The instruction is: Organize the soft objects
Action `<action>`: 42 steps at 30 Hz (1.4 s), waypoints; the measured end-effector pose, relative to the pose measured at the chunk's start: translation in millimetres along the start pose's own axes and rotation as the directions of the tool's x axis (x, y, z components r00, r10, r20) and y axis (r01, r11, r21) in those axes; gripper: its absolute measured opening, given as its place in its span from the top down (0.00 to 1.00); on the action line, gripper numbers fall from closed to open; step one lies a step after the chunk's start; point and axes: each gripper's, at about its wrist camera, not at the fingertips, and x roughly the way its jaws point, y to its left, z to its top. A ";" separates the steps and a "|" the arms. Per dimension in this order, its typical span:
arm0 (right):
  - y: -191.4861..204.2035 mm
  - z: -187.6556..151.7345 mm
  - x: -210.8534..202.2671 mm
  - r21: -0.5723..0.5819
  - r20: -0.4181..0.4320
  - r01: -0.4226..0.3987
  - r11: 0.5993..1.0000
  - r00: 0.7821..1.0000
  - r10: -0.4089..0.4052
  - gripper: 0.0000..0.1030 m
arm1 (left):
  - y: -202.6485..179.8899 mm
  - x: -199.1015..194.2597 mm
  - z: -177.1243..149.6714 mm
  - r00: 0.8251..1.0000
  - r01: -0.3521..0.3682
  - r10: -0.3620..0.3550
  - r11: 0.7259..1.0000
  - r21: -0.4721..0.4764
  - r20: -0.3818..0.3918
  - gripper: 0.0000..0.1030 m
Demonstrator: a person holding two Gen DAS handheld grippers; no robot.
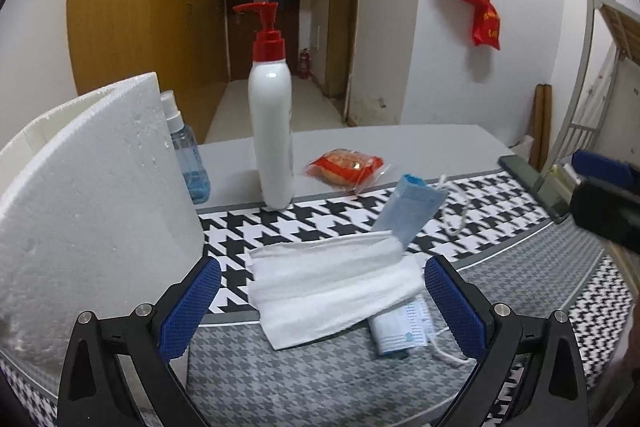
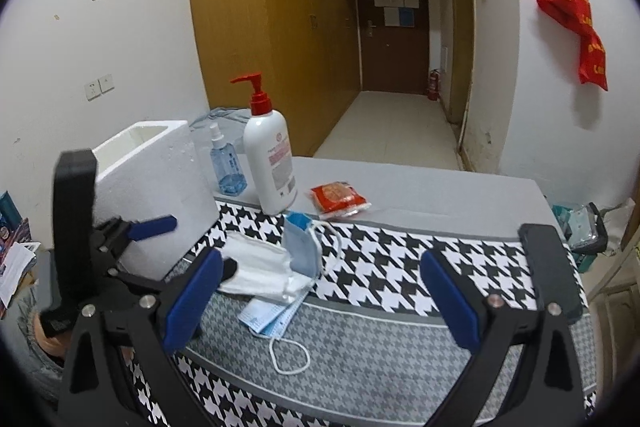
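A white face mask (image 1: pixel 328 285) lies folded on the houndstooth cloth (image 1: pixel 320 223), between the blue fingertips of my open left gripper (image 1: pixel 322 301). A blue mask (image 1: pixel 408 211) stands bent just behind it, and another blue-and-white mask (image 1: pixel 402 333) lies under its right end. In the right wrist view the white mask (image 2: pixel 260 269), the bent blue mask (image 2: pixel 302 247) and the flat one (image 2: pixel 268 319) lie left of centre. My right gripper (image 2: pixel 320 297) is open and empty above the cloth (image 2: pixel 400 267). The left gripper (image 2: pixel 156 225) shows at the left.
A white foam box (image 1: pixel 92 211) stands at the left, also seen in the right wrist view (image 2: pixel 160 183). Behind stand a white pump bottle (image 1: pixel 272 131), a blue spray bottle (image 1: pixel 188 155) and a red snack packet (image 1: pixel 344 167). A dark phone (image 2: pixel 554 267) lies at the right.
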 end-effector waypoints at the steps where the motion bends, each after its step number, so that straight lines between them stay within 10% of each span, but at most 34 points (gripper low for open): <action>1: -0.8 0.0 2.9 0.001 0.000 -0.002 1.000 1.000 0.002 0.02 | -0.5 1.2 -0.4 1.000 -0.005 0.005 1.000 0.005 0.002 0.01; 42: -15.9 -25.5 45.2 0.003 -0.074 -0.012 1.000 0.997 0.012 0.02 | 10.0 58.5 -21.0 0.982 -0.028 0.033 0.999 0.032 -0.183 0.43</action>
